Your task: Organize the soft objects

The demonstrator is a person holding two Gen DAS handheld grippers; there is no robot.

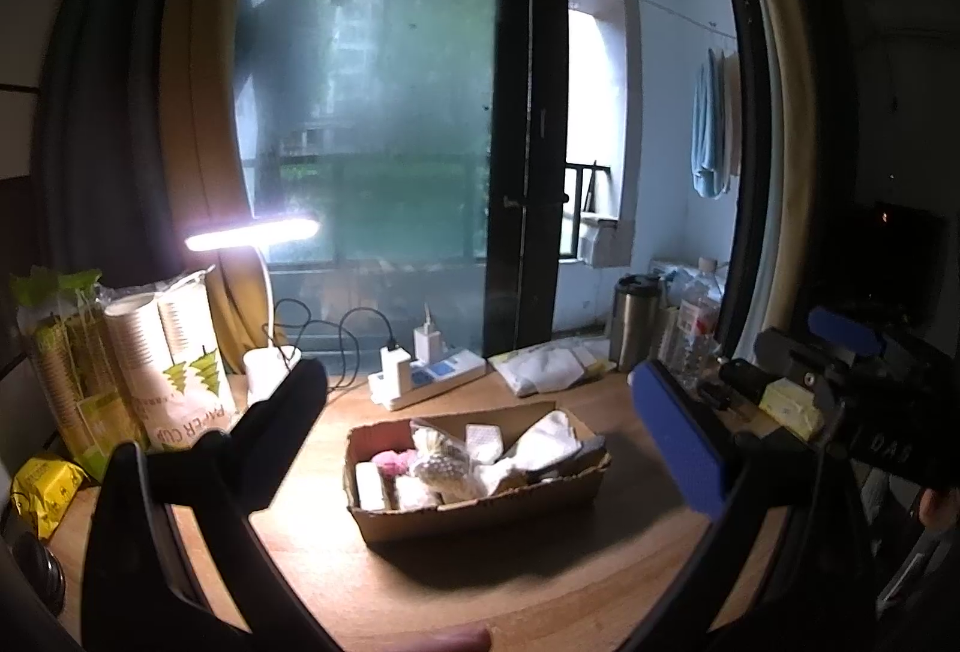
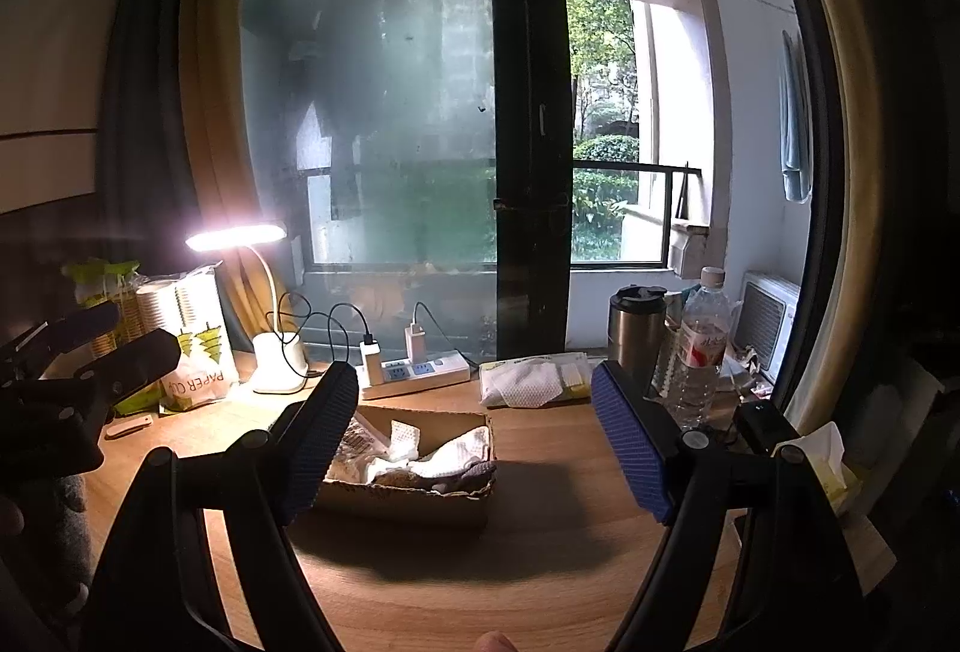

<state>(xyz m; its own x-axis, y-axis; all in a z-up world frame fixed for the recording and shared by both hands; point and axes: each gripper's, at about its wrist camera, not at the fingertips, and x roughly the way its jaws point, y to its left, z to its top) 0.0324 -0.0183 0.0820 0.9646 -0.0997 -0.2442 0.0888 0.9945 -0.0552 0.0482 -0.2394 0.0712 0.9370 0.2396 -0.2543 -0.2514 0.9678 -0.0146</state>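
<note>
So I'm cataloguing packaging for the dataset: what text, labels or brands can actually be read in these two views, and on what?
"PAPER CUP": on the paper cup sleeve, printed sideways, partly cut off in the right wrist view.
Water bottle: red label, print too blurred to read.
Yellow packet: markings too small to read.
Right gripper: pale letters on its body, unclear.
Power strip: no legible text.

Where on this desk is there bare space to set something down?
Bare wood lies in front of the brown cardboard tray, toward the camera, and right of it, before the white mesh packet. It is crowded at left by the paper cup sleeves and at right around the clear water bottle.
</note>
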